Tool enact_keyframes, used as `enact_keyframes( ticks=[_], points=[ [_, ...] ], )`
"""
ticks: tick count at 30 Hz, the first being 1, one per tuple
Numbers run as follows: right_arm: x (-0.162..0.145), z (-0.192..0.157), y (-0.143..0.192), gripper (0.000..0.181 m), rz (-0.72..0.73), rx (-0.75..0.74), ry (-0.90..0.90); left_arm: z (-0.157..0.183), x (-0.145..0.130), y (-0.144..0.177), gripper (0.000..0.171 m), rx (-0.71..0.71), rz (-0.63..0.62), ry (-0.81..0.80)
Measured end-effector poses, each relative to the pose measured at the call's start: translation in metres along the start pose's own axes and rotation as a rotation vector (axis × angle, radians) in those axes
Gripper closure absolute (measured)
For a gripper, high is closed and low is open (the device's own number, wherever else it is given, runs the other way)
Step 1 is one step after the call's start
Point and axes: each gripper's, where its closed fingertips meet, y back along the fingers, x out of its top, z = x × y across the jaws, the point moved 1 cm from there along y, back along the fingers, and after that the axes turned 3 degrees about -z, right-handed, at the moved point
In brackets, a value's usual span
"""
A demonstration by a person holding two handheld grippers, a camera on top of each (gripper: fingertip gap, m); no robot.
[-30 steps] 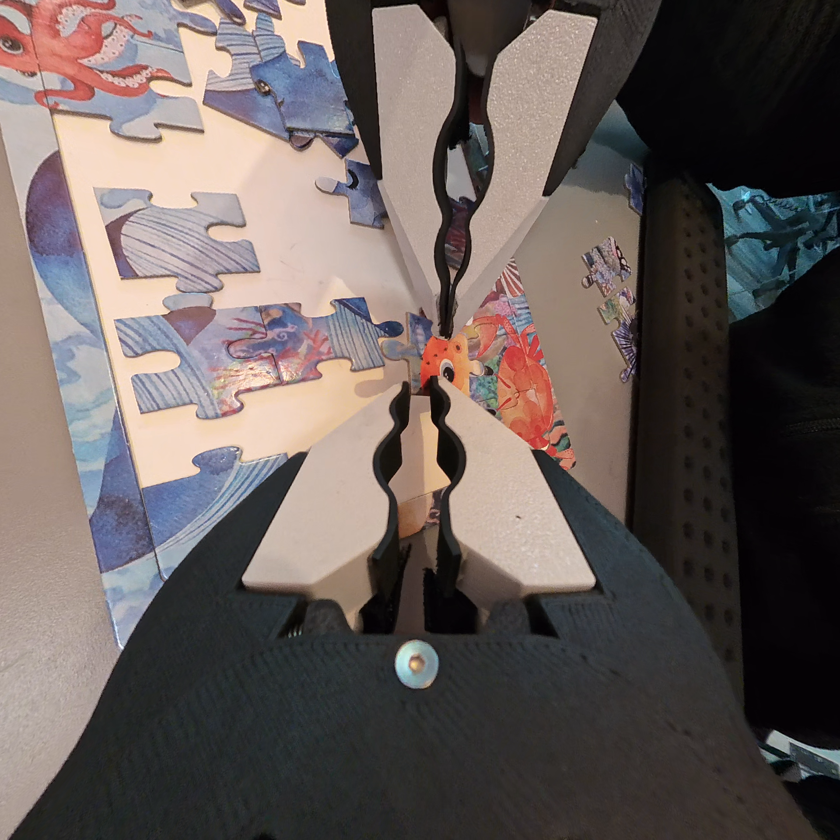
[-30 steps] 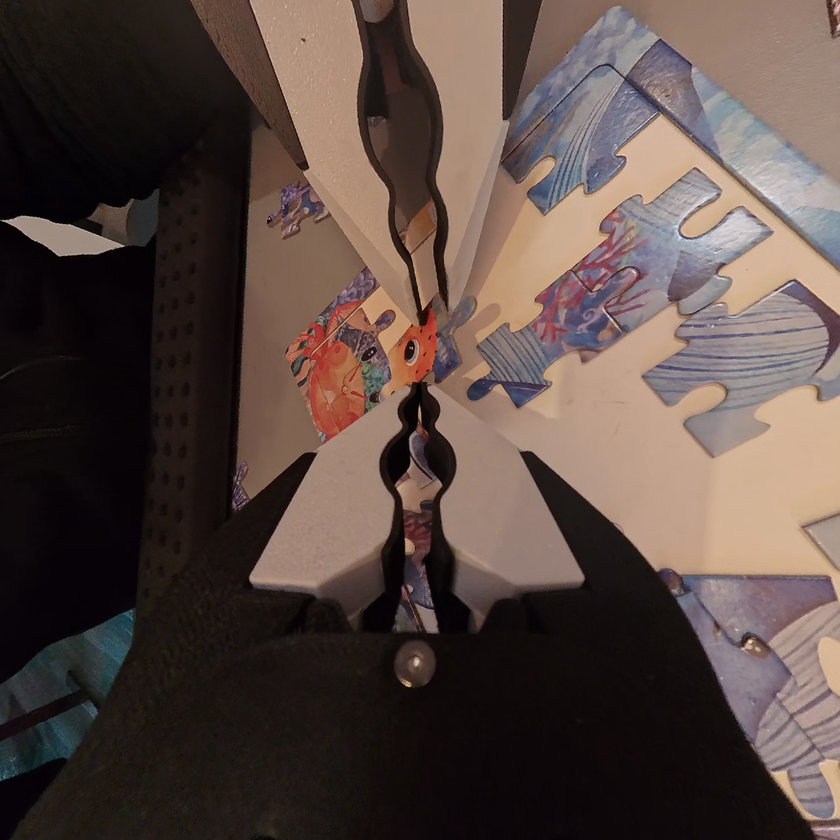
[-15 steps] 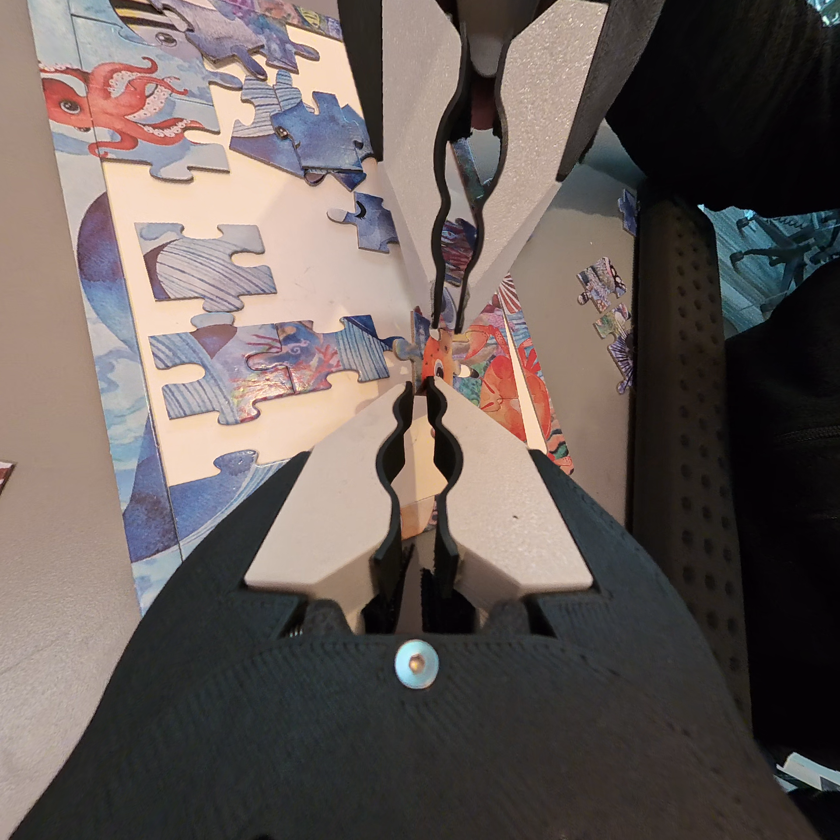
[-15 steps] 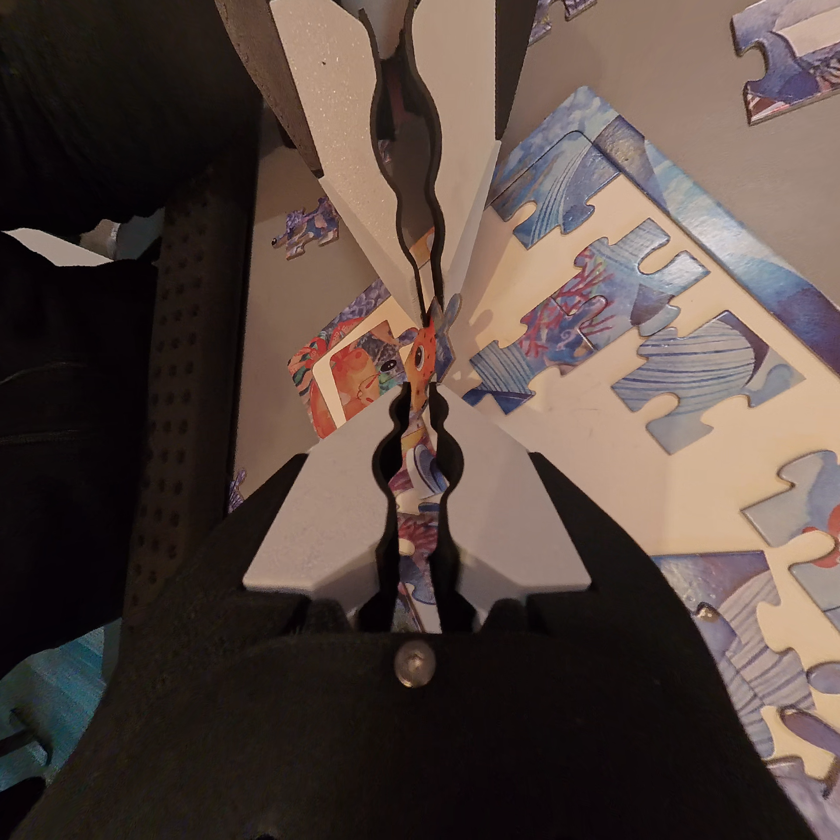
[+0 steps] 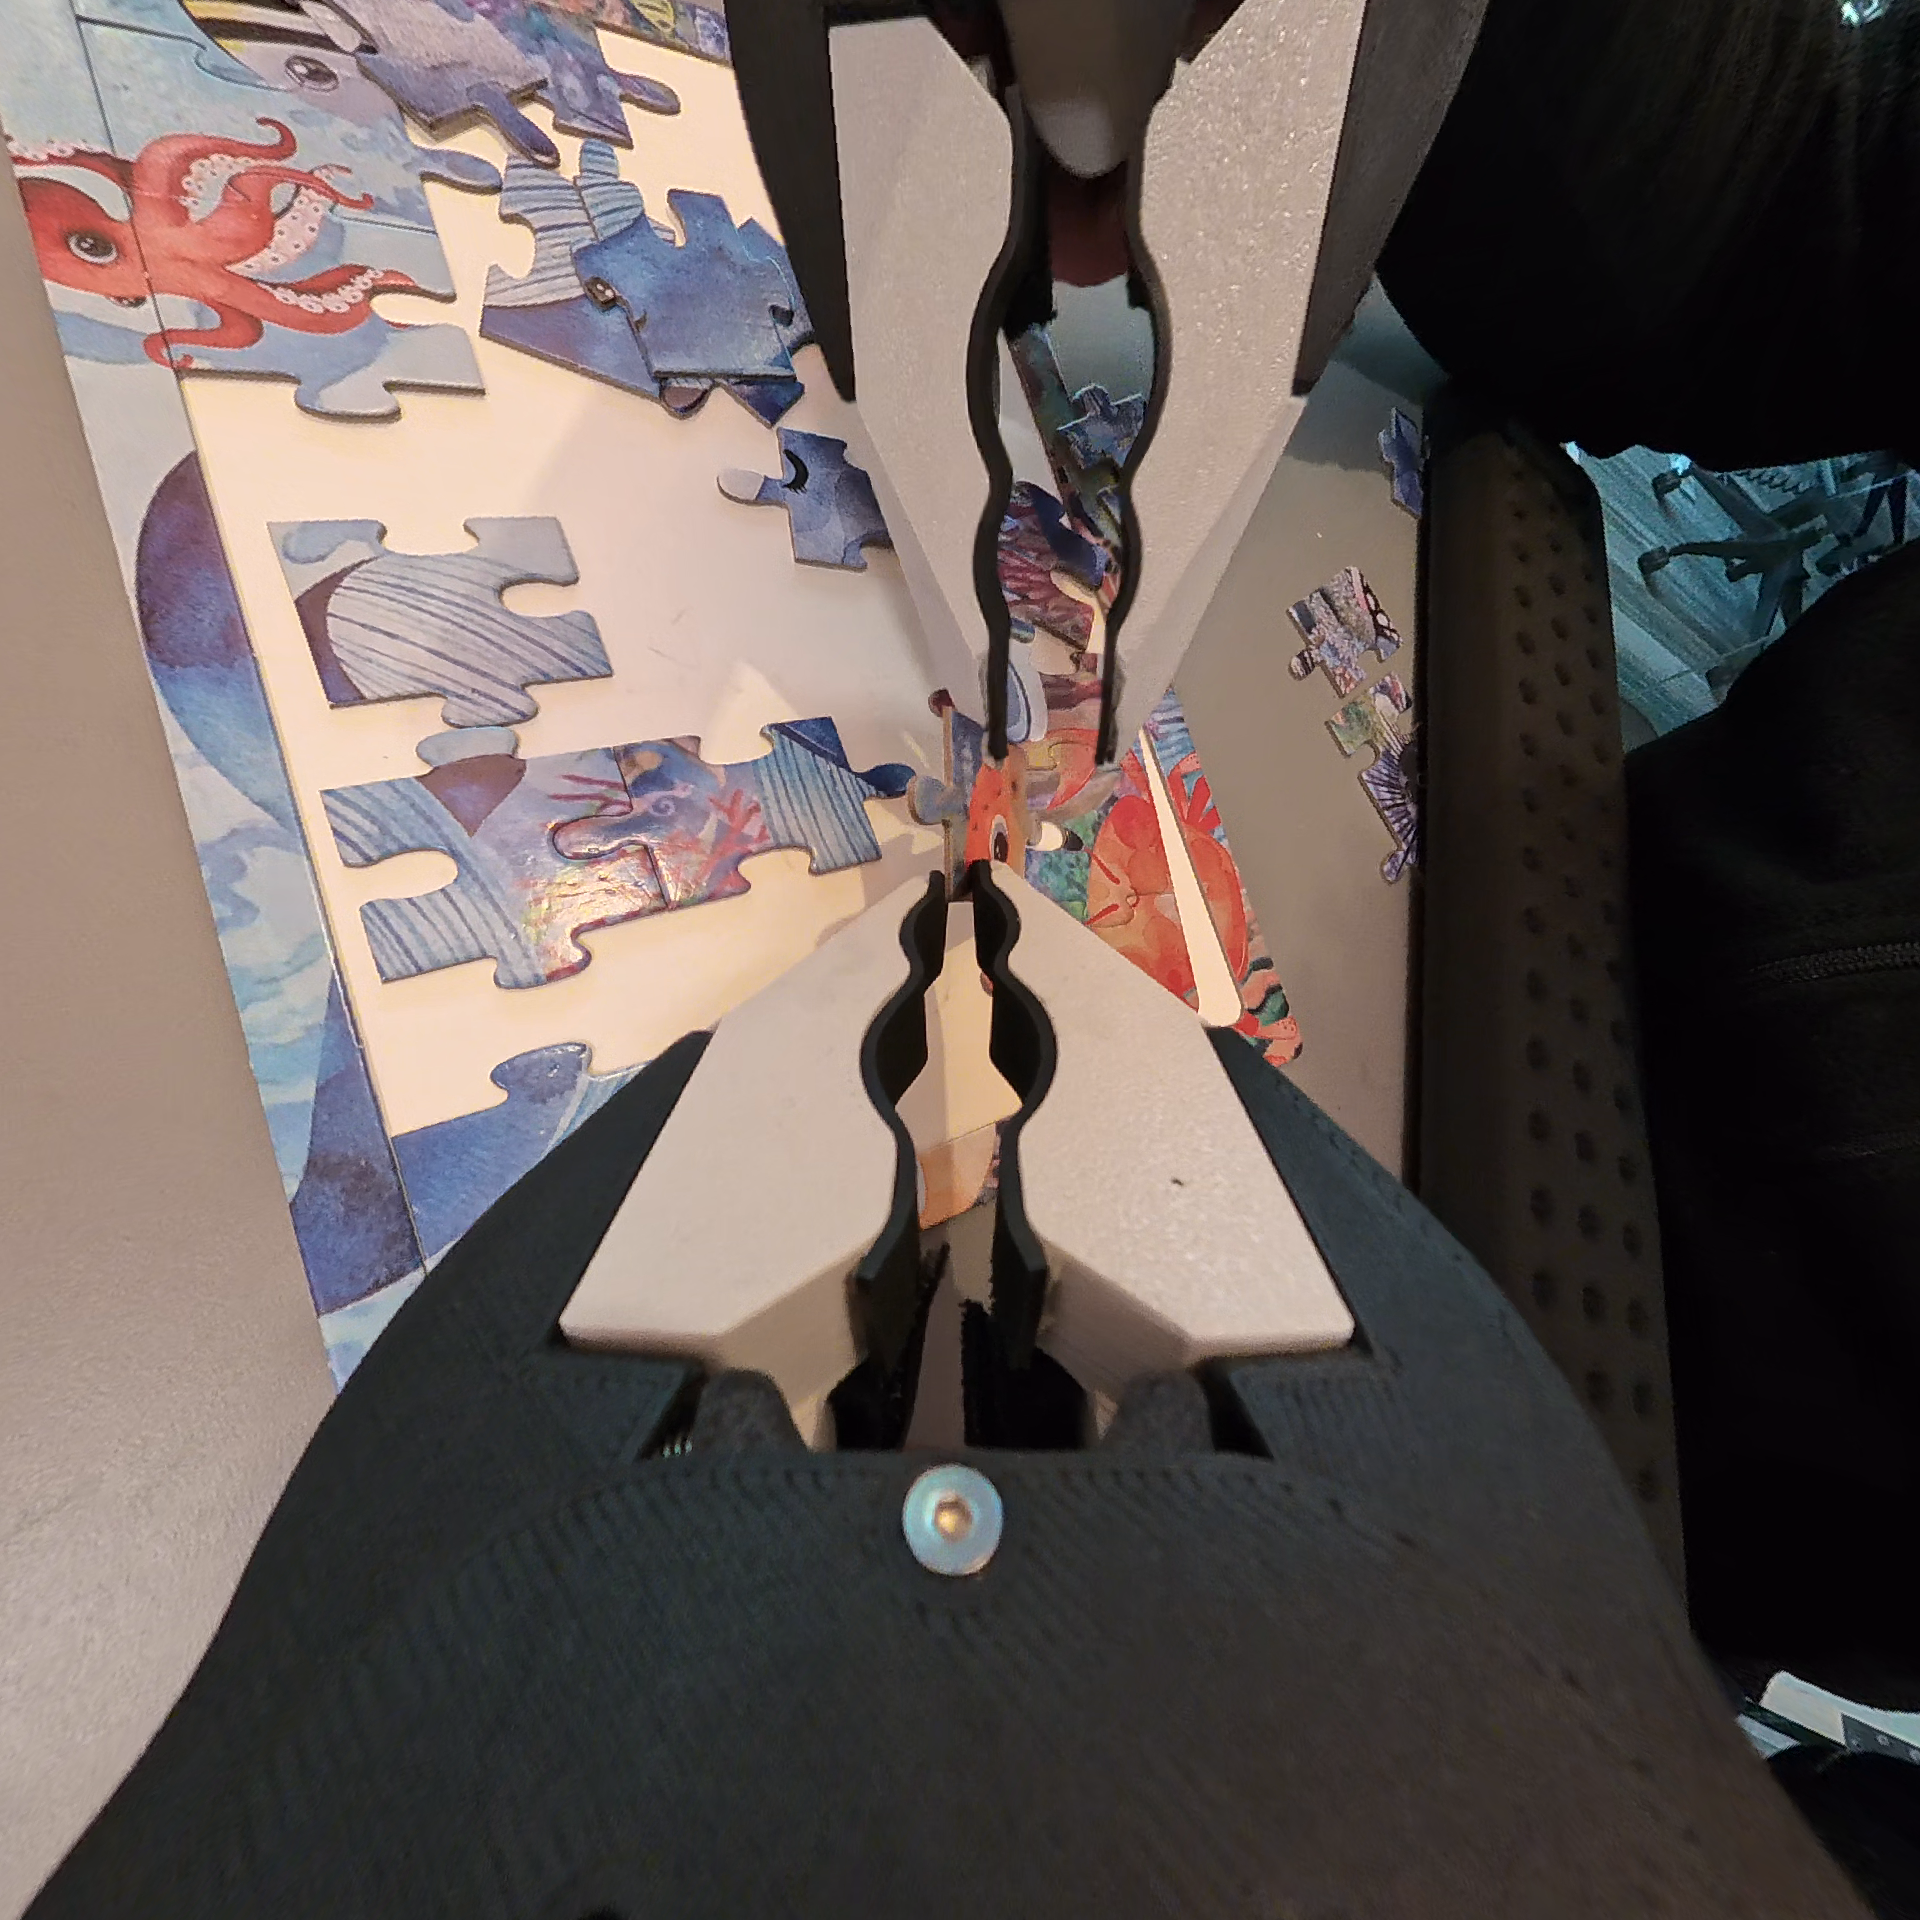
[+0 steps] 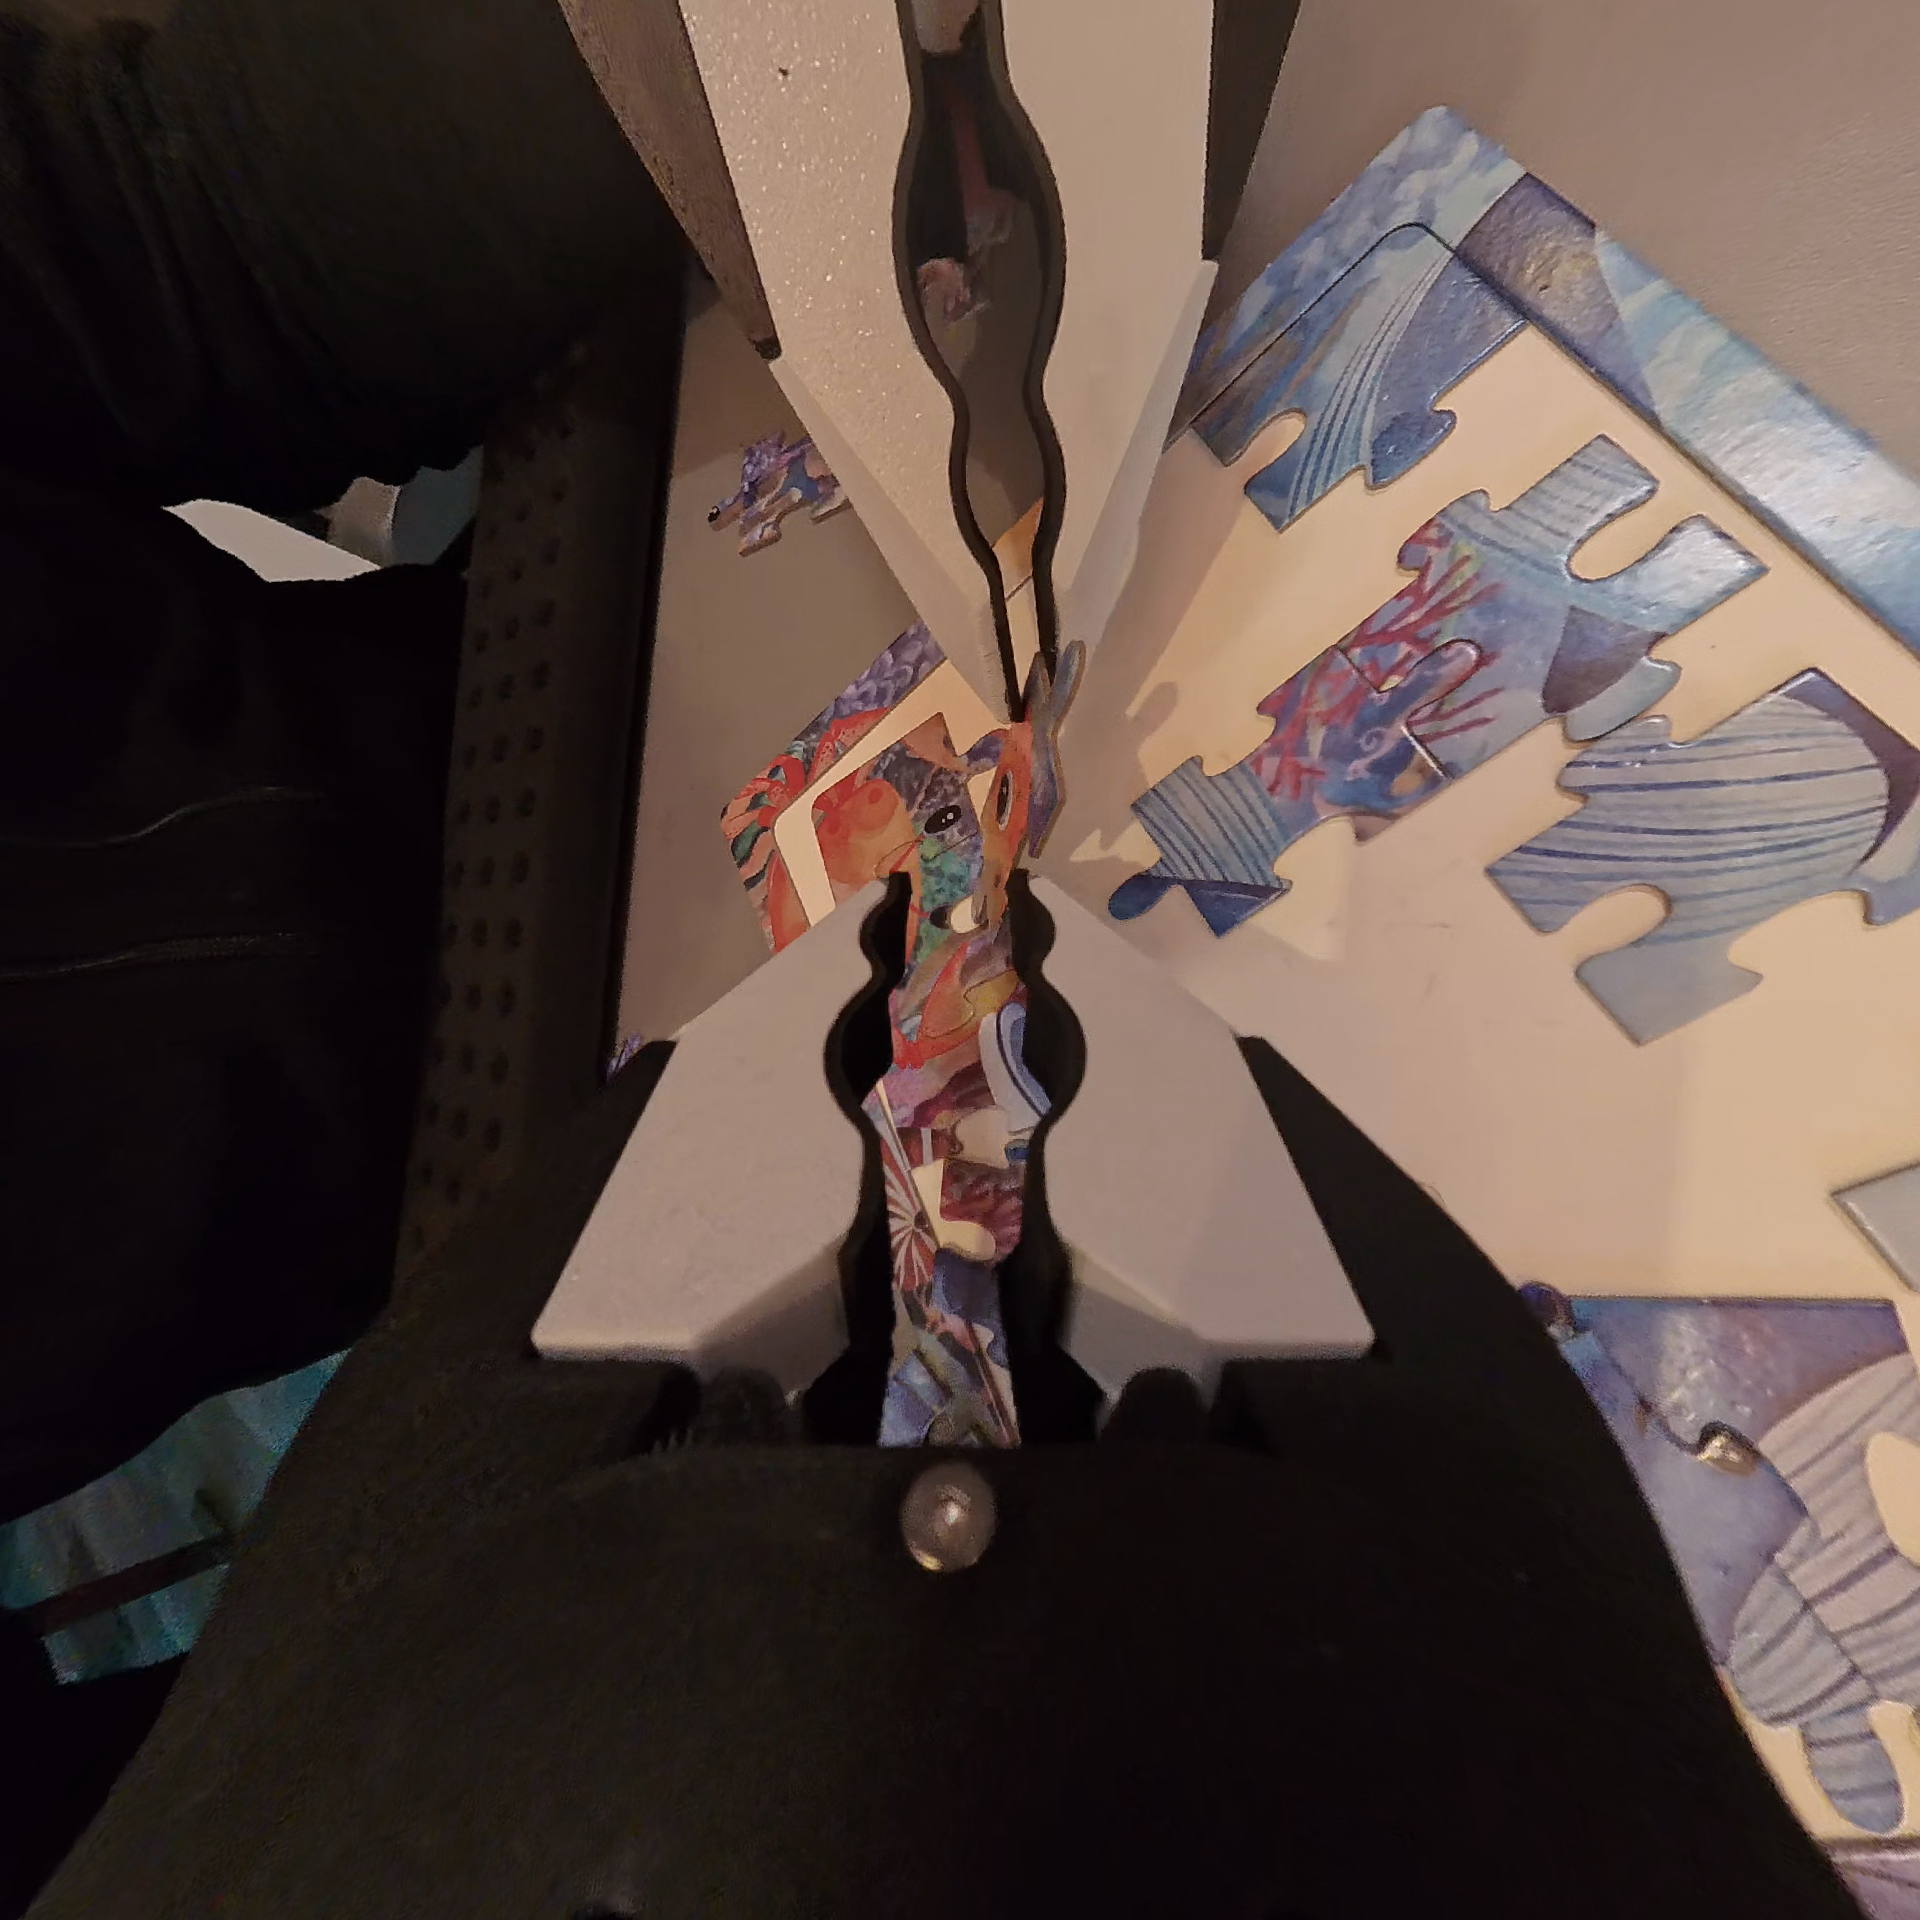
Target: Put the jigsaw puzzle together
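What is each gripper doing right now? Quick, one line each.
Left gripper: closed on the orange fish puzzle piece, held on edge.
Right gripper: slightly open, gripping nothing.

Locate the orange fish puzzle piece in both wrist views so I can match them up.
Left wrist view: orange fish puzzle piece sits at centre, between the two hand-held gripper tips.
Right wrist view: it is at centre, standing on edge between the tips.
Shared landmark: the joined coral-pattern pieces on the cream puzzle tray.
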Motion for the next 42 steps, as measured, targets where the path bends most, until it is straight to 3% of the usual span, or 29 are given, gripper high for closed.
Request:
enact_keyframes(
  ticks=[5, 17, 26, 34, 42],
  points=[
    [-0.003, 0.005, 0.005, 0.161, -0.015, -0.029, -0.007, -0.004, -0.001, 0.001, 0.168, 0.006, 0.006, 0.016],
    [-0.022, -0.017, -0.026, 0.154, -0.152, 0.098, 0.043, -0.011, 0.003, 0.017, 0.171, 0.048, 0.057, 0.024],
    [-0.013, -0.012, -0.026, 0.152, -0.106, 0.063, 0.051, -0.012, 0.002, 0.019, 0.171, 0.055, 0.061, 0.028],
    [-0.022, -0.03, -0.037, 0.155, -0.177, 0.139, 0.106, -0.012, 0.002, 0.019, 0.171, 0.055, 0.063, 0.028],
    [-0.01, -0.019, -0.035, 0.148, -0.106, 0.095, 0.069, -0.012, 0.002, 0.019, 0.171, 0.06, 0.063, 0.028]
  ],
)
